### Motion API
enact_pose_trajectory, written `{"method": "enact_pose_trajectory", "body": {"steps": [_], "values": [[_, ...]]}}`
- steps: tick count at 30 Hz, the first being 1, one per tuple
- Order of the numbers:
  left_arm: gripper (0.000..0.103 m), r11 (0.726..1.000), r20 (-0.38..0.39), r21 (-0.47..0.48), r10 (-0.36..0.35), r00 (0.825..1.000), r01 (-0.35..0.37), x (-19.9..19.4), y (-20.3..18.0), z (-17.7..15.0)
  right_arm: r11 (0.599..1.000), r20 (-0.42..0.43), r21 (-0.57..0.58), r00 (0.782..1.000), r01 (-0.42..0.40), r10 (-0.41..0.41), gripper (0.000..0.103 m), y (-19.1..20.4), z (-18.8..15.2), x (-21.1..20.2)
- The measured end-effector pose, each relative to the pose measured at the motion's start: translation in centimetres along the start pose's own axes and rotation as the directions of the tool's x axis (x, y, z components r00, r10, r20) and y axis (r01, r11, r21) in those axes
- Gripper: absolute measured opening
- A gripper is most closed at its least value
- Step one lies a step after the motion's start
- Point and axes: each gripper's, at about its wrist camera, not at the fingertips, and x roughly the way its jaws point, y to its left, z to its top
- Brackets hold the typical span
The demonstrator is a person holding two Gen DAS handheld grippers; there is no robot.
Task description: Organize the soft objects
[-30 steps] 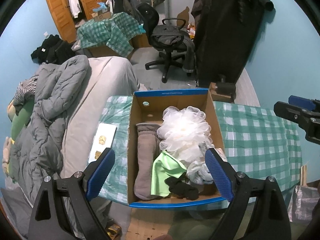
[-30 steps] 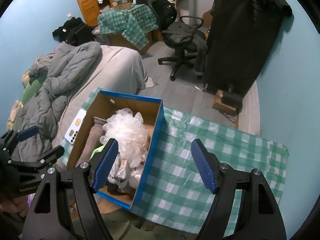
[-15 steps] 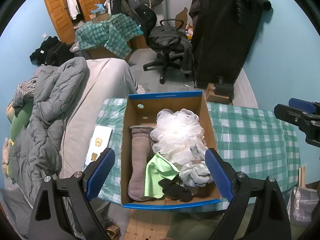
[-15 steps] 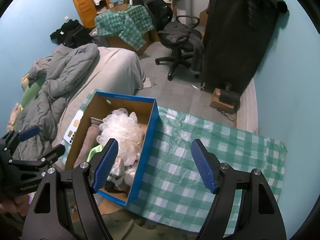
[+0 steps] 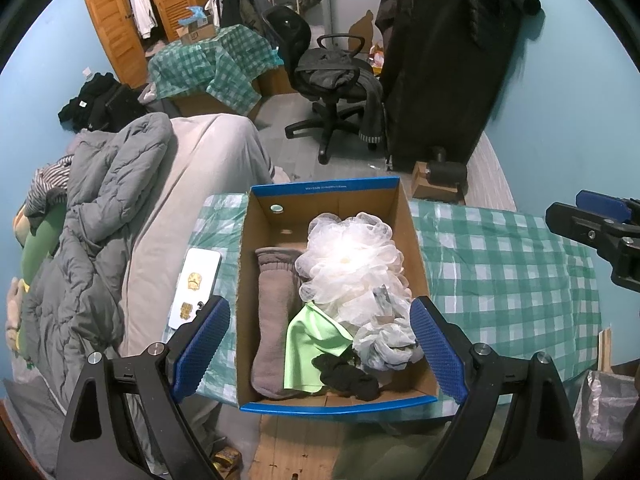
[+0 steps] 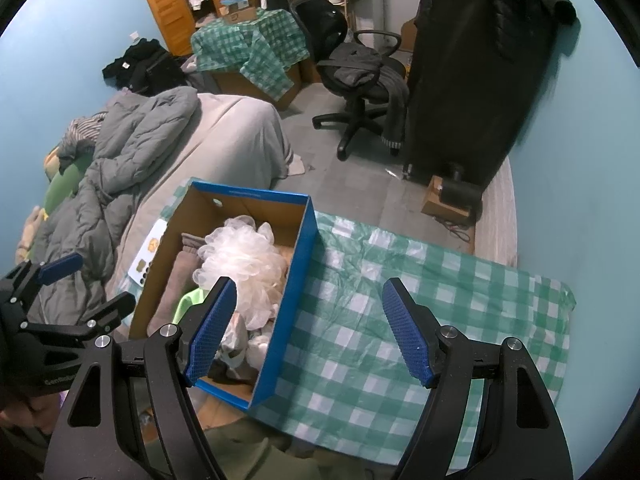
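Observation:
A blue-rimmed cardboard box (image 5: 324,188) (image 6: 300,248) sits on a green checked cloth (image 5: 500,264) (image 6: 360,340). Inside lie a white mesh puff (image 5: 352,256) (image 6: 240,256), a grey sock (image 5: 276,312), a light green cloth (image 5: 312,344), a black sock (image 5: 348,376) and a crumpled white-grey piece (image 5: 388,344). My left gripper (image 5: 320,352) is open and empty, held above the box's near end. My right gripper (image 6: 308,332) is open and empty, over the cloth at the box's right wall. It also shows in the left wrist view (image 5: 600,224).
A bed with a grey duvet (image 5: 92,220) lies left of the box. A white sticker sheet (image 5: 196,288) lies between bed and box. An office chair (image 5: 332,76), a dark draped rack (image 5: 448,60) and a covered table (image 5: 208,68) stand behind.
Both grippers have drawn back and up from the box, so it looks smaller and farther. The box's contents have not moved. Both grippers stay open.

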Motion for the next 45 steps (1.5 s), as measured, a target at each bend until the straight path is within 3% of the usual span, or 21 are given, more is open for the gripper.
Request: {"method": "enact_pose_trajectory", "body": {"steps": [45], "values": [[0.093,1.0,-0.011,0.002,0.006,1.0,-0.006,-0.25,-0.18,-0.76,1.0,0.001,-0.003,1.0,-0.011,0.011,0.075,-0.58,-0.41,-0.03]]}}
